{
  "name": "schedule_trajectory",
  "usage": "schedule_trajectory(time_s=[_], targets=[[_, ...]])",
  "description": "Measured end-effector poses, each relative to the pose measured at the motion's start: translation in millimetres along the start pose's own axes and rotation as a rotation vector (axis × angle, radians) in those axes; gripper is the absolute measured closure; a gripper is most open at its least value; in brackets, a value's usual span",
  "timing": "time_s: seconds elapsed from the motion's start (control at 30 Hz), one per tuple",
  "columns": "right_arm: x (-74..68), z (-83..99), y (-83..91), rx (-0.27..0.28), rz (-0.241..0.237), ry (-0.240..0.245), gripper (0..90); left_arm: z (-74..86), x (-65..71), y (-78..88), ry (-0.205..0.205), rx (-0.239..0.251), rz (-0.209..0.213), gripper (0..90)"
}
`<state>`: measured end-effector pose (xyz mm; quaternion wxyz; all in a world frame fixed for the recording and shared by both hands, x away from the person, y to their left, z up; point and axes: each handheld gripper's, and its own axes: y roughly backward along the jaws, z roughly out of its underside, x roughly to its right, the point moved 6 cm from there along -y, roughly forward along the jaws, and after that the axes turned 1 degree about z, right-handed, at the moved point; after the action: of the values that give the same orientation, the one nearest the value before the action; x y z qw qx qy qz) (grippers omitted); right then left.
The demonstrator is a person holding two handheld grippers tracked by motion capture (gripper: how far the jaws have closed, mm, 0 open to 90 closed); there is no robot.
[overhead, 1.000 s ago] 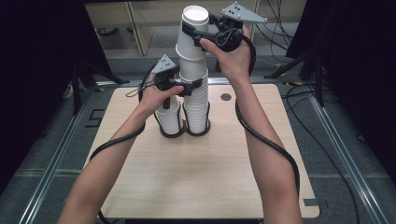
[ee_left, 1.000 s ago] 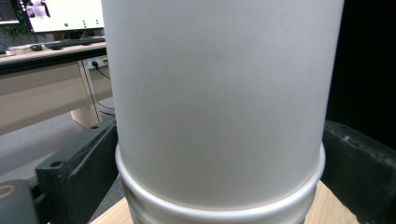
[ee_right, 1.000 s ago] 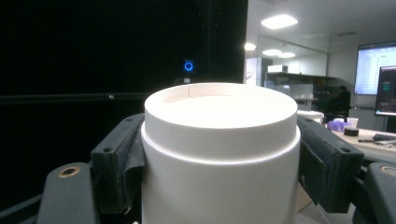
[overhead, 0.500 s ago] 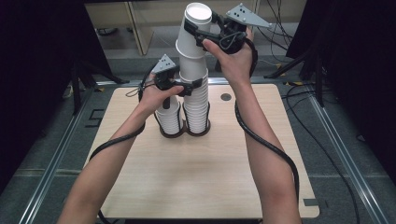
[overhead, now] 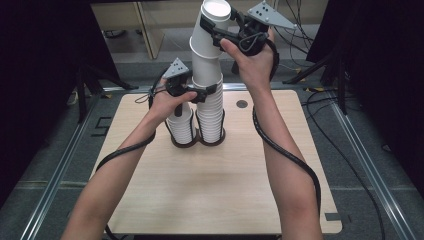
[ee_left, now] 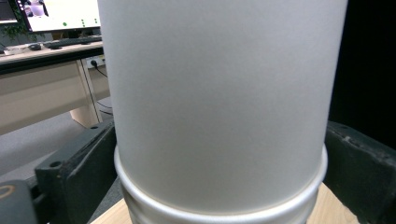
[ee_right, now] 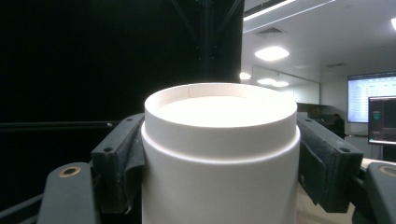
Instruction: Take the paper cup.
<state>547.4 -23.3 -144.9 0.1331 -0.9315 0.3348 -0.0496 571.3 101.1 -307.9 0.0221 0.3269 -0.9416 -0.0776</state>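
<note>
While the right tongs (overhead: 216, 26) clamped the upside-down top cup (overhead: 214, 20) just under its base, we read the step as pulling a short batch of cups off the tall stack (overhead: 210, 107). In the right gripper view both pads (ee_right: 122, 158) sat against the cup wall, so those tongs were closed on the top cup. The left tongs (overhead: 209, 91) stood wide, one jaw each side of the tall stack about halfway up; in the left gripper view the cup wall (ee_left: 219, 107) ran between the jaws (ee_left: 79, 172), but we couldn't tell if the pads actually pressed, so holding or just bracing was unclear. That stack stood on the tabletop (overhead: 210, 190) in the right ring of a dark two-ring holder (overhead: 197, 142), with a shorter stack (overhead: 181, 125) in the left ring, touching it. The upper batch (overhead: 206, 57) leaned left, off the stack's axis. To do it well, we judged: keep the lower stack pinned, lift straight along the axis, not sideways, and grip gently so the paper wall doesn't crush. Tilt risks jamming or dragging extra cups.
</note>
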Motion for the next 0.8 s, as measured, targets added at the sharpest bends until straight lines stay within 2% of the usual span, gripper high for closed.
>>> schedule_trajectory(time_s=[0.2, 0.33, 0.43, 0.47, 0.8], targets=[[-2.9, -4.3, 2.0, 0.015, -0.004, -0.016, 25.1, 0.0, 0.4, -1.0, 0.003, 0.001, 0.0, 2.6], [-3.9, -8.6, 4.4, 0.036, 0.003, 0.004, 25.1, 0.1, 0.3, -1.2, 0.002, 0.001, 0.0, 2.6], [-4.4, -10.2, 6.1, 0.048, 0.006, -0.007, 25.1, 0.2, 0.1, -1.0, 0.0, -0.001, 0.0, 2.6], [-3.4, -11.4, 7.6, 0.061, 0.007, 0.01, 25.1, 0.6, -0.6, -0.8, -0.006, -0.007, -0.005, 2.6], [-7.3, -16.7, 17.7, 0.089, 0.008, 0.016, 25.1, 0.4, -0.6, -0.3, -0.009, -0.011, -0.003, 2.5]])
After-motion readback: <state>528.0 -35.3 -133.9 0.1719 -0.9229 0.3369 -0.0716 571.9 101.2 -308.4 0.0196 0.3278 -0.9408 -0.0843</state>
